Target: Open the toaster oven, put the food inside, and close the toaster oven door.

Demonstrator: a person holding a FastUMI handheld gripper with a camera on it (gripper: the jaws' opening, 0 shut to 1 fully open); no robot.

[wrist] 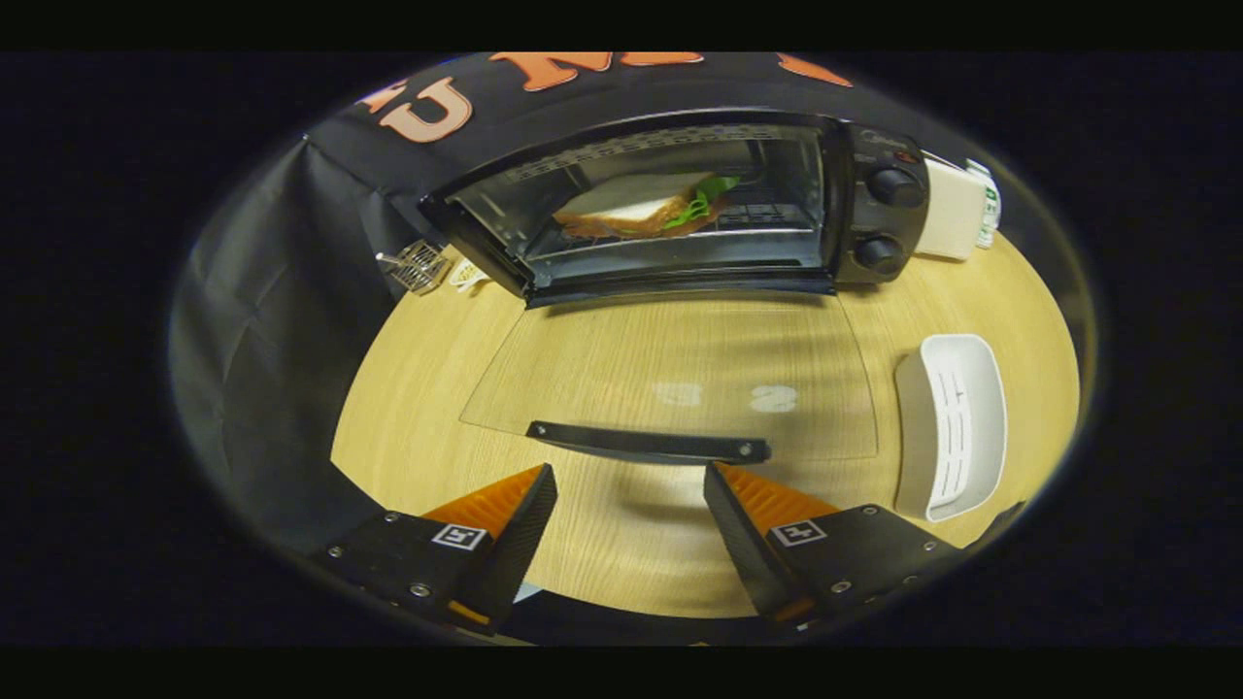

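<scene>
While your gripper (pixel 631 485) hangs wide open and empty above the light wooden table (pixel 621 553), the black toaster oven (pixel 670 209) stands at its far edge, glass door (pixel 670 374) folded flat, sandwich (pixel 646 209) on the rack inside, white tray (pixel 957 422) near the right edge.

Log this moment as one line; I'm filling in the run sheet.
stage: food in, door not yet closed | sandwich in toaster oven | glass door down flat | gripper open, empty, before door handle

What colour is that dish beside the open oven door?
White, seen in the gripper view: the dish sits beside the open gripper.
</scene>
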